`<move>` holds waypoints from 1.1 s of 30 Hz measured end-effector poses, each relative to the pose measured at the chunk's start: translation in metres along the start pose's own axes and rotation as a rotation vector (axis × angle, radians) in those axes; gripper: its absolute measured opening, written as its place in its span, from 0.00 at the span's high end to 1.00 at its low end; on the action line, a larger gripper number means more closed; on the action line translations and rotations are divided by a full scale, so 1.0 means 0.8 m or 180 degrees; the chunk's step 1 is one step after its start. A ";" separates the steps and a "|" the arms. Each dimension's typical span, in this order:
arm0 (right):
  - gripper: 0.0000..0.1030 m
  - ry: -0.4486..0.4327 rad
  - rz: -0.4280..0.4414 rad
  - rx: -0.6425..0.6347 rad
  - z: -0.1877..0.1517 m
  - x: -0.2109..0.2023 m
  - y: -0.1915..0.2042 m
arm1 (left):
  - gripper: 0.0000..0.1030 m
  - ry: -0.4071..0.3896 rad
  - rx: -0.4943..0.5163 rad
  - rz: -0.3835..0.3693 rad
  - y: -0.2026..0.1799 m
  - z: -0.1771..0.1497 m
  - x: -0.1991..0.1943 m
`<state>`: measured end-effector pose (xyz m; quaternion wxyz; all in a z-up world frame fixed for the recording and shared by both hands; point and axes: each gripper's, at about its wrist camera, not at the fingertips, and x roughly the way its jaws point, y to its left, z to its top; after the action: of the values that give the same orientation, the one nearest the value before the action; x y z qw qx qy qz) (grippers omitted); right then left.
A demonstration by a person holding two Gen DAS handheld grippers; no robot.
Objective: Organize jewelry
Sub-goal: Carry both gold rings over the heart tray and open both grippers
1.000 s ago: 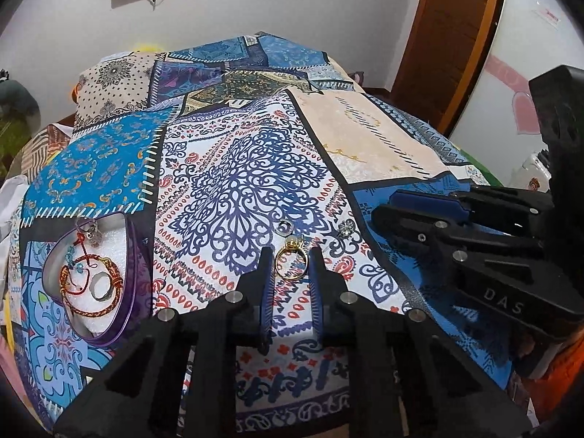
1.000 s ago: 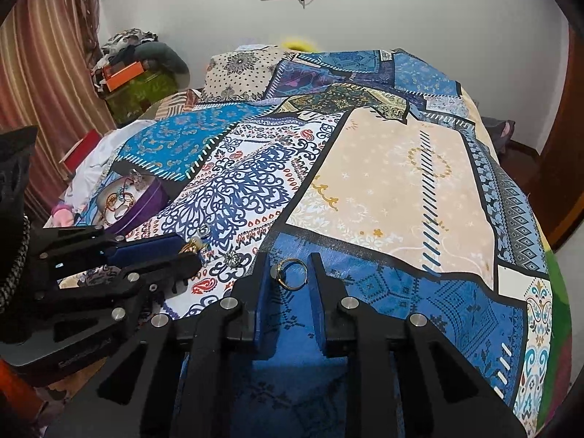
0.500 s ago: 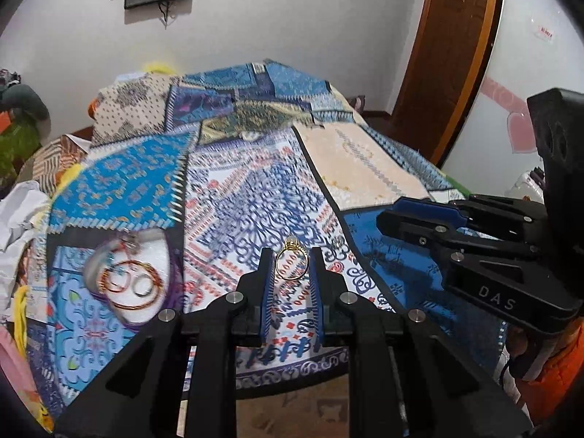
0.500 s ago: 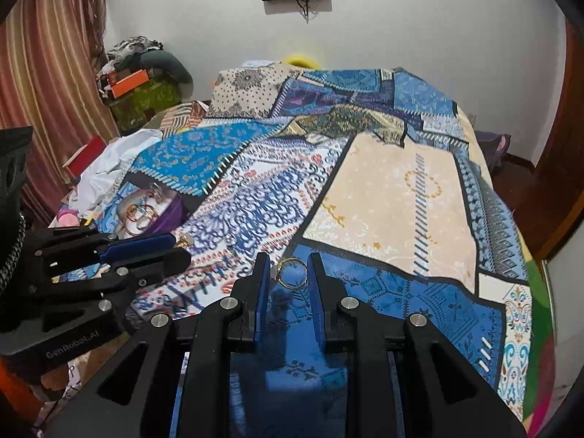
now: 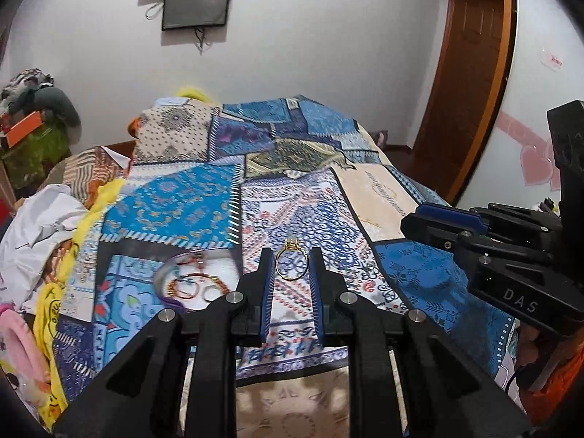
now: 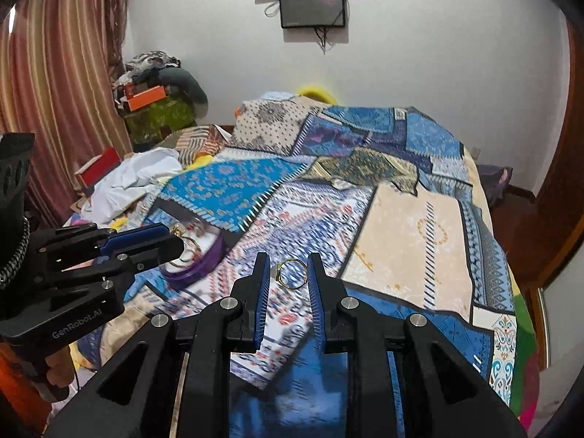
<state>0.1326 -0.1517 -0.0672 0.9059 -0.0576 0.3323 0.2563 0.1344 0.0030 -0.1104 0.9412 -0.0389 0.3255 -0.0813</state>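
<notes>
My left gripper (image 5: 291,261) is shut on a gold ring with a pale stone (image 5: 291,264) and holds it up above the patterned bedspread (image 5: 314,211). My right gripper (image 6: 288,272) is shut on a second, thin gold ring (image 6: 291,273), also held in the air. A purple heart-shaped jewelry box (image 5: 193,281) lies open on the bed at the left, with a red-orange bangle (image 5: 189,286) and other pieces inside. The box also shows in the right wrist view (image 6: 199,255), partly hidden behind the left gripper (image 6: 146,241). The right gripper shows at the right of the left wrist view (image 5: 438,222).
A pile of white and yellow cloth (image 5: 47,219) lies on the bed's left side. A wooden door (image 5: 471,84) stands at the right. Boxes and clothes (image 6: 157,102) are stacked by a striped curtain (image 6: 62,91). A dark screen (image 6: 312,5) hangs on the back wall.
Both grippers have risen from the bedspread with their rings. The bed and jewelry box now lie farther below, and the far wall and screen have come into view.
</notes>
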 end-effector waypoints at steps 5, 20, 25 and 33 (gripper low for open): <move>0.82 -0.0078 0.0086 -0.0069 0.010 0.000 0.024 | 0.83 -0.0081 -0.0042 0.0099 0.021 -0.001 -0.020; 0.82 -0.0009 0.0442 -0.0244 0.024 0.045 0.090 | 0.83 -0.0086 -0.0248 0.0391 0.088 -0.015 -0.025; 0.82 0.0079 0.0498 -0.0263 0.026 0.069 0.100 | 0.83 0.0001 -0.0323 0.0392 0.106 -0.024 -0.005; 0.82 0.0232 0.0527 -0.0249 0.033 0.108 0.105 | 0.83 0.0150 -0.0391 0.0267 0.119 -0.038 0.033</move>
<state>0.1609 -0.0352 -0.0960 0.8660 -0.0746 0.3584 0.3408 0.1483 0.0910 -0.1625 0.9317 -0.0810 0.3532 -0.0226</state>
